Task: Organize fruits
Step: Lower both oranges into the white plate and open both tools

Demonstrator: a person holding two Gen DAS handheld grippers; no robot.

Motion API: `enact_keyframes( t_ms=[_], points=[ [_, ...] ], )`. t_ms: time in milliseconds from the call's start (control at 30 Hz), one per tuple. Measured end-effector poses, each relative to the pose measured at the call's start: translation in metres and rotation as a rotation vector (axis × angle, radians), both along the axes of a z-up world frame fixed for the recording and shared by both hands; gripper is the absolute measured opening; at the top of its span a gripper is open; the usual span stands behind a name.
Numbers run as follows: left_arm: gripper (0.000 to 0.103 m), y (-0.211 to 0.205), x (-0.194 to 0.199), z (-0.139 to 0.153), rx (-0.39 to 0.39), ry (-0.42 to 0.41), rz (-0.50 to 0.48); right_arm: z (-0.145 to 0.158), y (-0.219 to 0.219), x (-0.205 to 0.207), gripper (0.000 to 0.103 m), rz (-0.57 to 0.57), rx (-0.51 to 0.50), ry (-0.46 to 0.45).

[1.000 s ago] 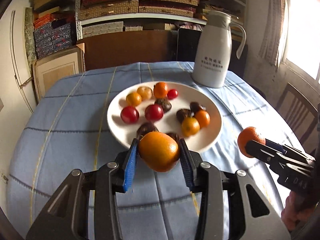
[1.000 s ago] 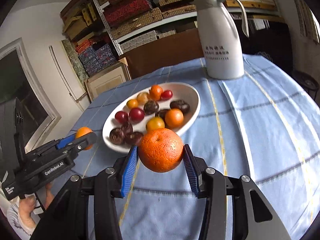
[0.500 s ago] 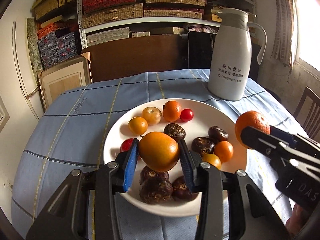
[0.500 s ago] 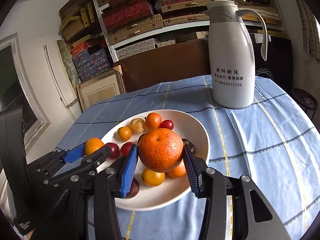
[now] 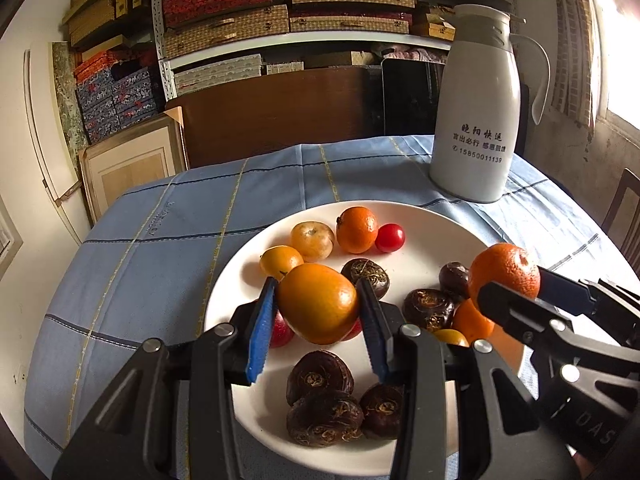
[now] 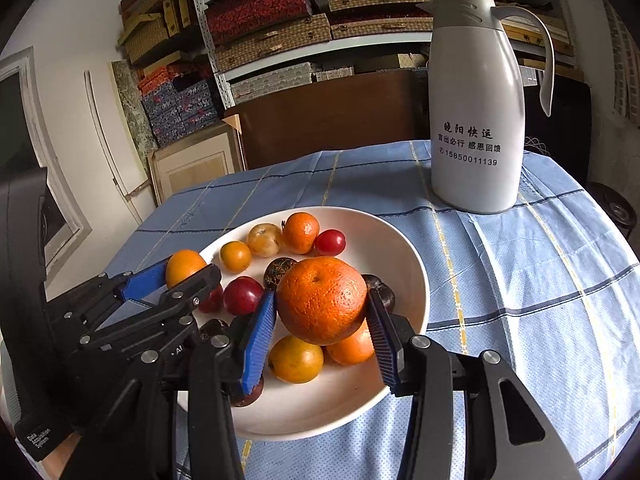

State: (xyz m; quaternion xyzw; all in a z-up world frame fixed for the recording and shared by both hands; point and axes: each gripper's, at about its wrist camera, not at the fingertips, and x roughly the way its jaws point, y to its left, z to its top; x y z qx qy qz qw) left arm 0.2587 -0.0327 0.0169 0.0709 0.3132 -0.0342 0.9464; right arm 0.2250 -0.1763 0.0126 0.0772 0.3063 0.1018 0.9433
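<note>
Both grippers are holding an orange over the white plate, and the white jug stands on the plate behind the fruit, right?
Not quite. The white jug stands on the blue tablecloth behind the plate, not on it; the right wrist view shows this. The rest holds: the left gripper and right gripper each hold an orange over the plate.

Lighting: daylight from a window (image 5: 618, 40) at far right, blown out to white glare. White jug (image 5: 476, 120) and white plate (image 5: 436, 240) evenly bright; soft sheen on the held orange (image 5: 318, 302) — faint shadows under the fruit. Shelves (image 6: 280, 20) at the far side dimmer. Focus: sharp at centre. Distortion: strong fisheye bowing, dark vignette at all corners — tablecloth (image 6: 520, 280) lines curve.
</note>
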Motion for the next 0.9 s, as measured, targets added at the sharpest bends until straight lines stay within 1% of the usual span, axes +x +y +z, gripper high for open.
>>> enact_keyframes(
  t_ms=[367, 900],
  points=[
    [0.039, 0.001, 0.007, -0.008, 0.005, 0.016, 0.0, -0.008, 0.006, 0.001, 0.047, 0.003, -0.025, 0.009],
    [0.039, 0.0, 0.008, -0.011, 0.01, 0.024, 0.002, -0.009, 0.006, 0.001, 0.047, 0.001, -0.027, 0.011]
  ],
)
